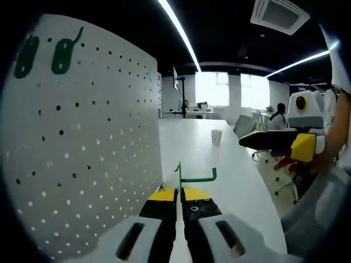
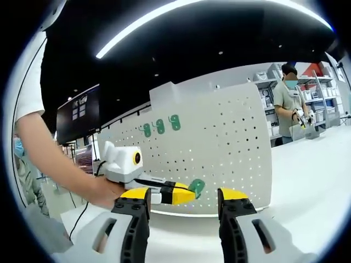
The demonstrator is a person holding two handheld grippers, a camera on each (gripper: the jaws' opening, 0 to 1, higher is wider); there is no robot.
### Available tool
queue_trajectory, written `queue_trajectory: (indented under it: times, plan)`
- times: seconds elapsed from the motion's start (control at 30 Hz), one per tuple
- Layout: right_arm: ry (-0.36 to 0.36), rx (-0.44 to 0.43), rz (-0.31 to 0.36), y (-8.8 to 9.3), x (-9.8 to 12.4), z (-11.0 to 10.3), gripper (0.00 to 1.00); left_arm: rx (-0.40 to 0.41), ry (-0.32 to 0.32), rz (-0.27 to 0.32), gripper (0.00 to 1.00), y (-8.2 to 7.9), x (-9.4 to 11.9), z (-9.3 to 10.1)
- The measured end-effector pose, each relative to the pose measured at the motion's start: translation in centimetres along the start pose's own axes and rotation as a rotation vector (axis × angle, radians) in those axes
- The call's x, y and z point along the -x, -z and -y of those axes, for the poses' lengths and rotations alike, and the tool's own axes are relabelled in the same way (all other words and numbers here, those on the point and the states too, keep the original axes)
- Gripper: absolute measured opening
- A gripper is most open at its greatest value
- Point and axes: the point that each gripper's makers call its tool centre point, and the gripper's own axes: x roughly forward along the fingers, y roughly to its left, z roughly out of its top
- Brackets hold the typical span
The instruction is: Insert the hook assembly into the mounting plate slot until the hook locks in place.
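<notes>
The left hand-held gripper (image 1: 176, 204) has its jaws together, clamped on the stem of a green hook (image 1: 193, 177). The hook stands up from the jaw tips, and its arm goes off to one side with a small upturned end. It is near the white pegboard (image 1: 82, 142), which stands upright on the white tabletop (image 1: 208, 159), but it is not touching it yet. Two more green hooks (image 1: 44, 55) already sit high on the board.

In the right gripper view, the right hand-held gripper (image 2: 189, 198) has its jaws wide apart and holds nothing. The left hand-held gripper (image 2: 164, 193) comes in from the left with a person's hand (image 2: 104, 192) on it, and the green hook (image 2: 196, 187) at its tip is just before the pegboard (image 2: 219, 148).

The hook seems to be thin, light and stiff, probably coated wire, so it can turn between the jaws if it is pushed askew. I judge the hold on the stem, close to the back end, to be right: it leaves the mounting end free for the holes. The board looks light too and may tip or slide under the push; the free gripper could steady it.
</notes>
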Motion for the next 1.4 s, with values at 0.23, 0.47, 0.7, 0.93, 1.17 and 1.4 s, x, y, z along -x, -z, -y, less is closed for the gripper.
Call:
queue_trajectory:
  times: [0.23, 0.47, 0.7, 0.93, 1.17, 1.4]
  plan:
    - [-0.007, 0.001, 0.007, -0.5, -0.1, -0.5, 0.47, 0.026, -0.034, 0.06, 0.02, -0.9, 1.0, 0.3]
    - [-0.021, 0.015, 0.01, -1.1, -0.2, -1.1, 0.47, 0.062, -0.06, 0.143, 0.02, -2.7, 2.3, 0.6]
    - [-0.03, 0.021, 0.008, -1.3, -0.1, -1.5, 0.47, 0.066, -0.074, 0.195, 0.02, -3.7, 3.7, 1.0]
    - [-0.036, 0.026, 0.005, -1.3, -0.1, -1.8, 0.47, 0.08, -0.104, 0.251, 0.03, -5.0, 5.2, 1.3]
    - [-0.042, 0.029, -0.002, -1.1, -0.2, -2.1, 0.46, 0.086, -0.107, 0.254, 0.03, -4.8, 5.4, 1.6]
    - [-0.063, -0.022, -0.005, -1.1, -0.2, -2.3, 0.38, 0.085, -0.112, 0.256, 0.03, -4.9, 5.4, 1.5]
